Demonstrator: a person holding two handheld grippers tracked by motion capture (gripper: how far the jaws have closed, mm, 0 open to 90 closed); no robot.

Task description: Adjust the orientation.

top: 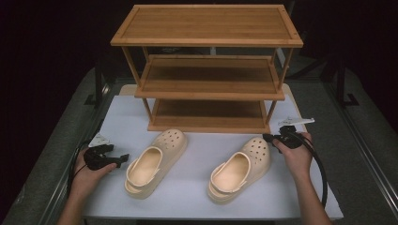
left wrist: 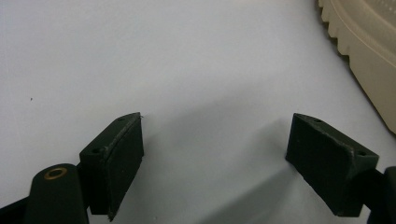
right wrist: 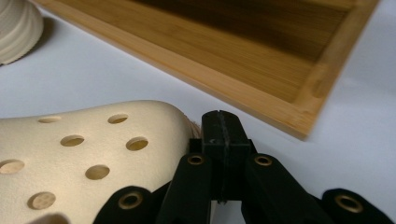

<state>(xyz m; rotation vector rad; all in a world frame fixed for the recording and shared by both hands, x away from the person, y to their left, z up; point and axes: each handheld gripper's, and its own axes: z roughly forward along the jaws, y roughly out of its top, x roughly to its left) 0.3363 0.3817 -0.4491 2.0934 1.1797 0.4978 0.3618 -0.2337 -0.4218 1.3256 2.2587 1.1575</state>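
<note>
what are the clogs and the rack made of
The left clog and right clog: likely moulded foam or soft plastic, matte cream, one-piece with punched holes and ribbed sole edge. The rack: looks like bamboo or light wood, smooth satin finish, with fine straight grain strips.

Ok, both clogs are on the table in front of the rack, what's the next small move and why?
Probably open the right tool: its jaws are pressed shut beside the toe of the right clog, gripping nothing, so it can't take hold. The left tool is already open, resting by the left clog. The bamboo shoe rack shelves look free.
</note>
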